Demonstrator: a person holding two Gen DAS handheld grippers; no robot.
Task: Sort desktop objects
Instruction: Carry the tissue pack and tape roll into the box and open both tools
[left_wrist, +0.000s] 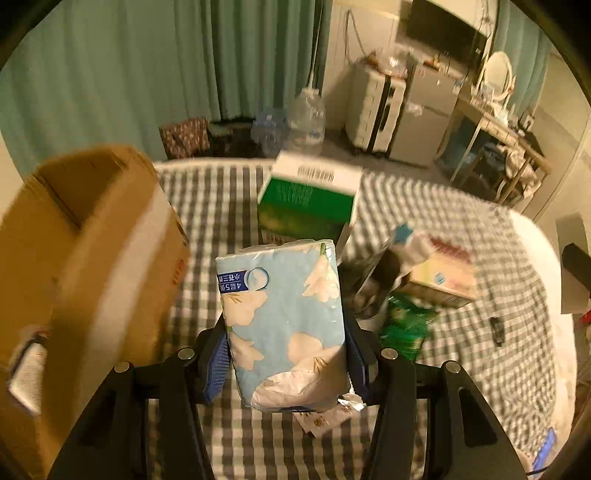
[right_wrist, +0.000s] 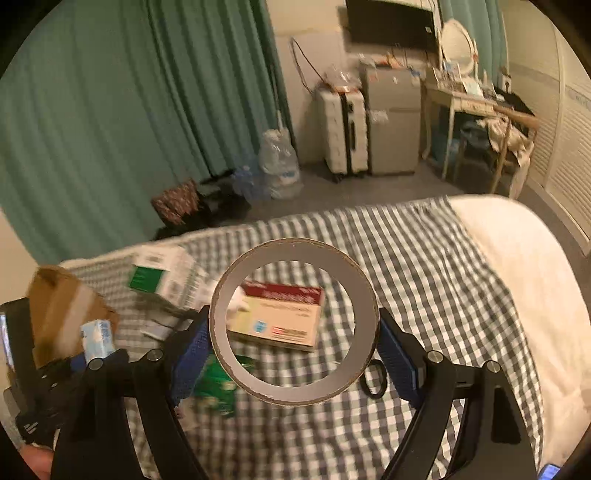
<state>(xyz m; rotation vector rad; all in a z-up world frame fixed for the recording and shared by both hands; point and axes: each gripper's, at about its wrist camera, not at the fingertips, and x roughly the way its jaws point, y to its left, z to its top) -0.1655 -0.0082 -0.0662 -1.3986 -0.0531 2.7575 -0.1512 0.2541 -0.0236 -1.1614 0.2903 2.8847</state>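
**Two grippers, each holding an item above a checked bedspread**

The left gripper is closed on a tissue pack — pale blue plastic with white flowers — clamped between its blue-padded fingers and raised over the checked bedspread. The pack stands roughly upright, its crumpled white end nearest the camera. To its left, close by and blurred, is a brown cardboard box with a strip of pale tape down its side. Beyond the pack, further along the bed, a green and white carton lies with a barcode on its top face. To the right sit a cream box with a red band, tilted, and a green foil packet nearer the camera.

The right gripper holds a roll of tape by its outer edges, the ring facing the camera so the bed shows through its centre. Through and just beyond the ring lies the cream box with a red band, flat on the checked bedspread. A black loop, perhaps a scissors handle, lies just under the ring's right side. At far left the cardboard box and the tissue pack appear, blurred.

Green curtains and a pale suitcase stand across the room.
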